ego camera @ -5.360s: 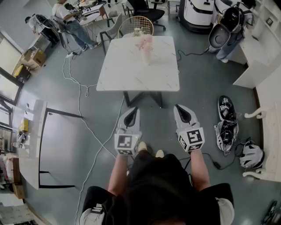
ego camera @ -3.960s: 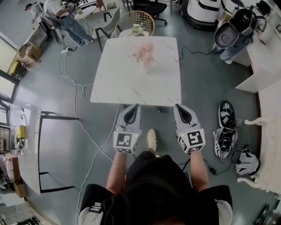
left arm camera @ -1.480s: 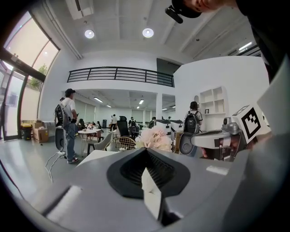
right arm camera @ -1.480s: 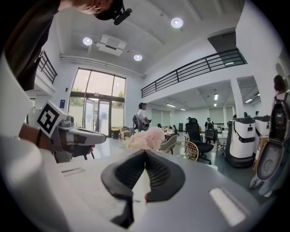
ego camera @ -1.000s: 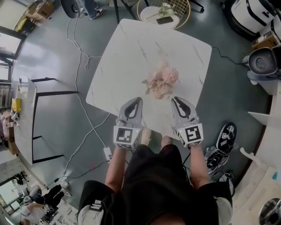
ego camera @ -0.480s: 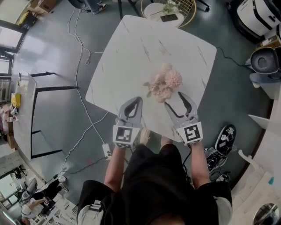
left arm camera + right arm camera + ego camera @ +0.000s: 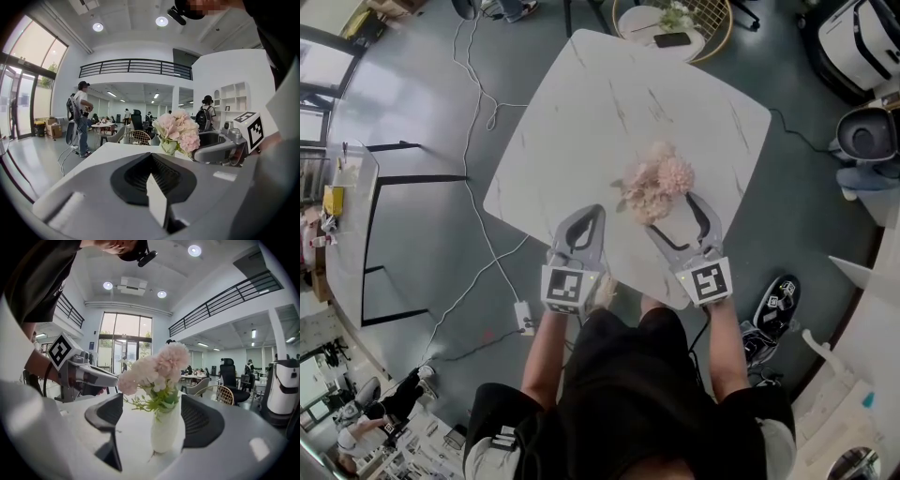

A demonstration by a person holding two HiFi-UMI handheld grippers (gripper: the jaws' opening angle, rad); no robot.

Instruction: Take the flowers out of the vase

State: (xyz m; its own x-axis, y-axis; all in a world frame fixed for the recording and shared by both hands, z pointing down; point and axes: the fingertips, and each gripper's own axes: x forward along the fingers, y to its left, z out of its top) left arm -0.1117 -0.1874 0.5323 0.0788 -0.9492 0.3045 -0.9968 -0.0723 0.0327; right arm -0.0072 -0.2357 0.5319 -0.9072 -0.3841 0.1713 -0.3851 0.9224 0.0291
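Observation:
A bunch of pink flowers [image 7: 656, 180] stands in a white vase [image 7: 166, 430] near the front edge of the white marble table [image 7: 581, 103]; in the head view the blooms hide the vase. My right gripper [image 7: 675, 214] has its jaws opening wide. The vase stands between them in the right gripper view, with the pads not touching it. The flowers [image 7: 154, 369] rise above the jaws there. My left gripper [image 7: 587, 214] is shut and empty, to the left of the vase over the table's edge. The left gripper view shows the flowers [image 7: 177, 130] ahead to the right.
A small round table [image 7: 661, 21] with a wire chair stands beyond the far edge. Cables [image 7: 478, 103] trail over the grey floor at left. Shoes [image 7: 776, 302] lie at right. A person [image 7: 79, 117] stands far off by other tables.
My right gripper's jaws have gone from shut to wide open and moved forward around the vase. The left gripper has stayed shut and barely moved.

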